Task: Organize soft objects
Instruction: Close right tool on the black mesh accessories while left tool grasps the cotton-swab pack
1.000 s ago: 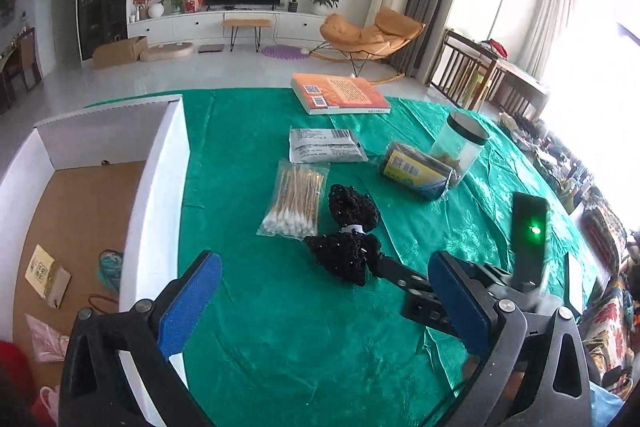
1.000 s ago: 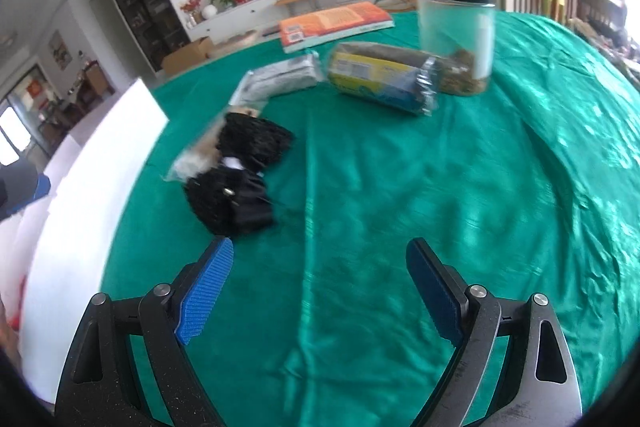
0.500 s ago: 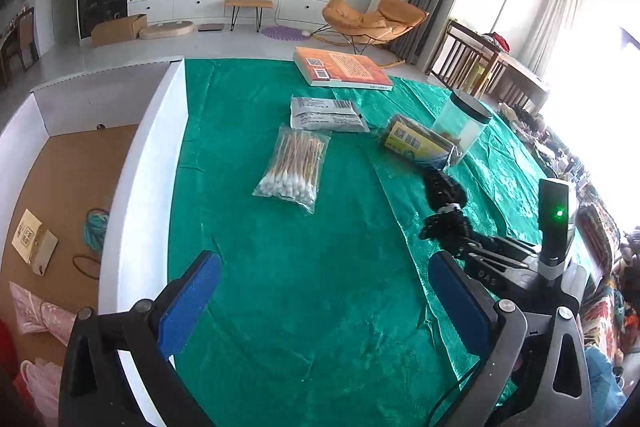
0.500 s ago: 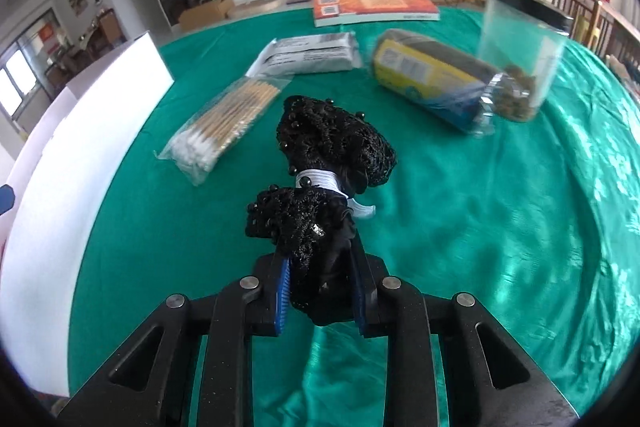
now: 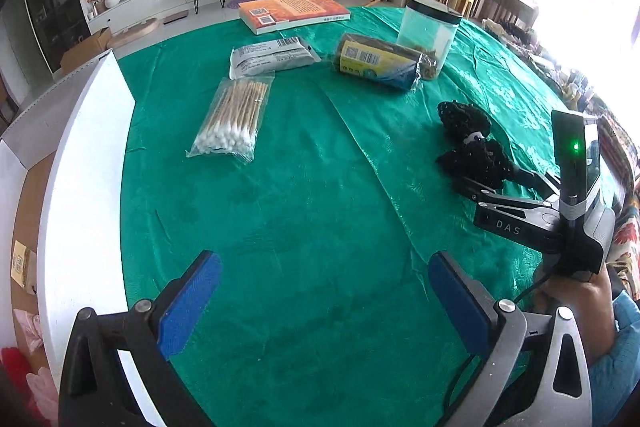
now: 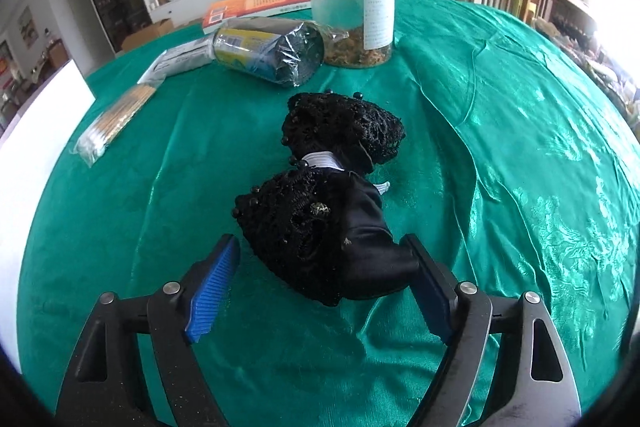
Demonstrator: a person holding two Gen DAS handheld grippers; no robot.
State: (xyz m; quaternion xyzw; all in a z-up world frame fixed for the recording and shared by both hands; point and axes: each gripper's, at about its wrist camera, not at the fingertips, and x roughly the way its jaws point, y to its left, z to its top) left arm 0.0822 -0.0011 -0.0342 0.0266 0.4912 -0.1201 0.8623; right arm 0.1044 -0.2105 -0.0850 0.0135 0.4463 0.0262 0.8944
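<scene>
Left wrist view, black lace bow (image 5: 474, 147): seen at the right of the frame, lying on the green tablecloth (image 5: 320, 211), well apart from the cotton swab pack (image 5: 234, 117) at centre left.
Left wrist view, right gripper (image 5: 486, 173): entering from the right edge, its tips at the near lobe of the bow; whether the pads press cannot be told from here.
Left wrist view, left gripper (image 5: 320, 297): jaws spread wide at the bottom of the frame, nothing between them, bare cloth beneath.
Left wrist view, white box (image 5: 84, 187): its wall runs down the left edge.
Left wrist view, change: half a second ago the bow was carried clear of the cloth; now it rests on it.
Right wrist view, bow (image 6: 340, 203): centre of the frame, its near lobe between the blue pads.
Right wrist view, right gripper (image 6: 324, 283): jaws opening; the left pad stands clear of the lace, the satin tail just touches the right pad.
Right wrist view, handling: judged light, limp and compressible; the beads and open lace may snag on the ribbed pads.
Right wrist view, hold: best taken at the white-banded waist (image 6: 322, 159), or across one full lobe.
Right wrist view, change: half a second ago the pads were pinched on the lobe.
Right wrist view, surroundings: jar (image 6: 352, 7) and wrapped roll (image 6: 268, 51) in the upper centre.
</scene>
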